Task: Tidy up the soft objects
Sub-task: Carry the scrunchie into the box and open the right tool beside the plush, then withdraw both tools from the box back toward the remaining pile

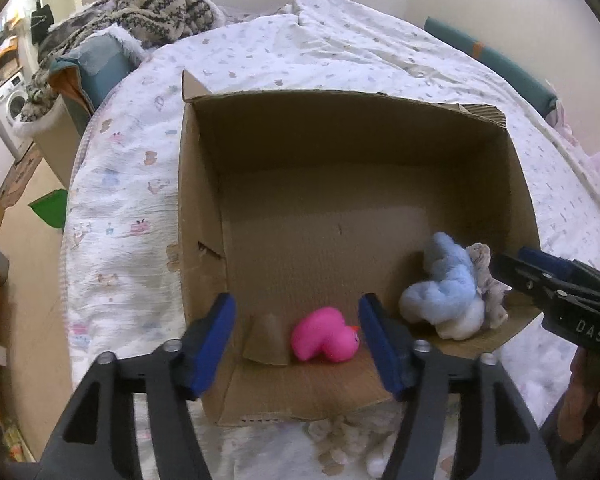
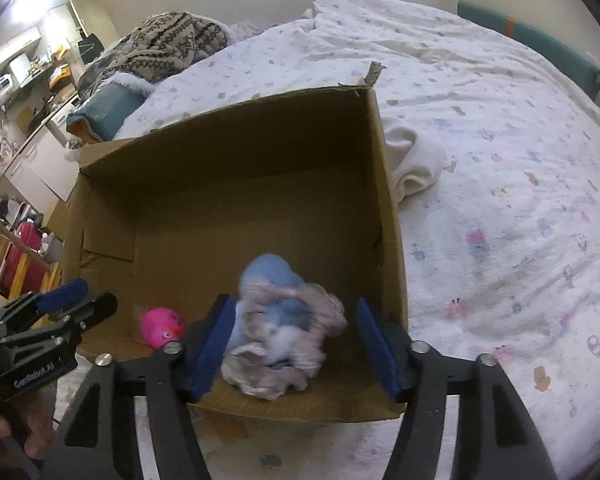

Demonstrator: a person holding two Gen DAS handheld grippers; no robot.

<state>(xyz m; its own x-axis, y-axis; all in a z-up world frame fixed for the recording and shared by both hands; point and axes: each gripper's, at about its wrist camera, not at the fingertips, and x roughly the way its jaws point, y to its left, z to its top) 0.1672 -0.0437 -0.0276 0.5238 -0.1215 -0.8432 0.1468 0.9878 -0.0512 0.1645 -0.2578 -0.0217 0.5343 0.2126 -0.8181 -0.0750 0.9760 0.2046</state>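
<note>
- Left gripper [image 1: 298, 334] hangs at the near edge of the cardboard box [image 1: 204, 200], its blue pads spread apart with nothing between them; the pink plush duck [image 1: 325, 334] lies on the box floor just ahead, in the gap
- Right gripper [image 2: 292, 340] is likewise spread wide and holds nothing; the blue and grey soft bundle [image 2: 280, 324] sits blurred between its pads in the box's near right corner; contact cannot be told
- Both toys look light and squashy, so they should give under the pads; I would pinch the duck across its plump body, the bundle through its thick middle
- Only the right wrist view shows a cream cloth [image 2: 414, 164] on the bed sheet [image 2: 500, 140] outside the box's right wall; only the left wrist view shows pale fluffy scraps [image 1: 340, 436] before the near wall
</note>
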